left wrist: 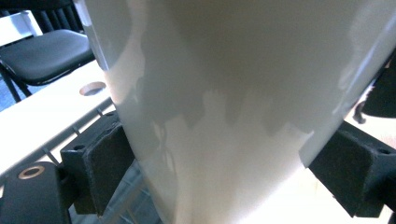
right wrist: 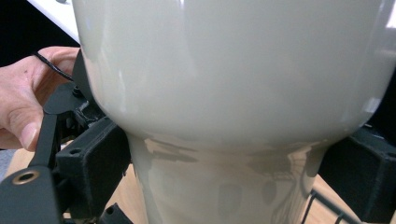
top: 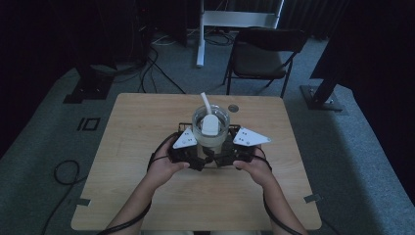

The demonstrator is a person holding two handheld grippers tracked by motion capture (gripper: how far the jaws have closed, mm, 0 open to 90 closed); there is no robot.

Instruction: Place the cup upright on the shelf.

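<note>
both tongs, left (left wrist: 210, 163) and right (right wrist: 224, 172), pinch a pale cup (top: 211, 128) whose base stays hidden.

My right gripper (right wrist: 224, 168) has its two black jaws set either side of a glossy off-white vessel (right wrist: 233, 84), one pad at each flank of its narrower lower part, just under where the body swells out wide. The pads touch or nearly touch it; I cannot tell which. At the left edge my other hand (right wrist: 23, 100) grips the other gripper's black frame (right wrist: 60, 105). Wooden table (right wrist: 126, 198) shows below, and a thin black wire rack (right wrist: 327, 205) at bottom right.
</note>
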